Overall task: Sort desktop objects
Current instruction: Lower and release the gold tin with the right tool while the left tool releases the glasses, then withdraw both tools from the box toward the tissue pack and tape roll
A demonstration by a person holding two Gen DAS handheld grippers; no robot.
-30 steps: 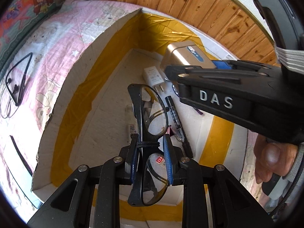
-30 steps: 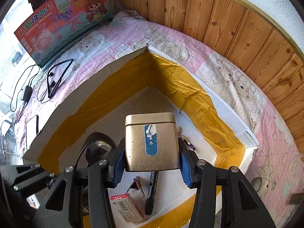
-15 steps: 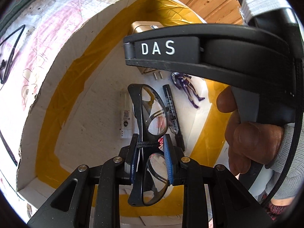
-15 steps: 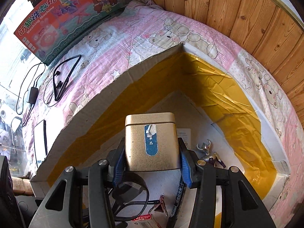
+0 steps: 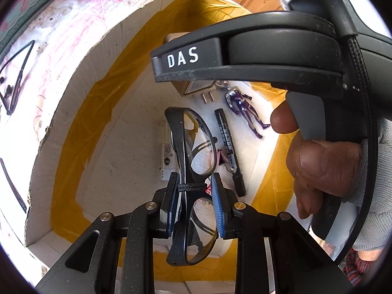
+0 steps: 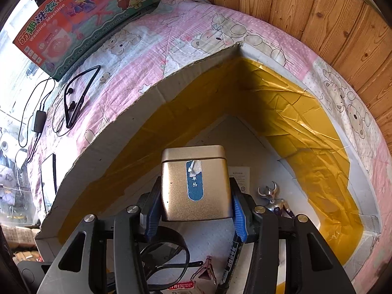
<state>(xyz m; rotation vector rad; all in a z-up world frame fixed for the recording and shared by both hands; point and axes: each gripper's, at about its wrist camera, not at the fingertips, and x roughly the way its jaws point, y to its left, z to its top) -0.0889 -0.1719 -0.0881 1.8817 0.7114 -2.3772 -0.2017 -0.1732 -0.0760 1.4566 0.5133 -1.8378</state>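
Left wrist view: black-framed glasses (image 5: 189, 169) stand on edge, pinched at the bridge between the blue pads of the left gripper (image 5: 195, 205), which is clamped on them; one lens near, the other far, above the white floor of the cardboard box (image 5: 80, 78). Just right of the glasses on the box floor lies a black marker (image 5: 229, 150), further right a purple figurine (image 5: 246, 111), and at the far end a white charger (image 5: 196, 89) partly hidden by the other tool's body. The person's hand (image 5: 321, 164) grips that tool at right

Right wrist view: the right gripper (image 6: 194, 214) is closed on a gold tin (image 6: 194, 183) with a blue label, held upright over the box floor near its middle. Yellow tape lines the inner walls. Below the tin: the glasses, a small clip (image 6: 205, 270), the marker, a red staple box (image 6: 182, 287); the figurine sits at right. Outside the box, far left on the pink quilt (image 6: 171, 39), lie neckband earphones (image 6: 78, 95) and a toy carton (image 6: 80, 12)
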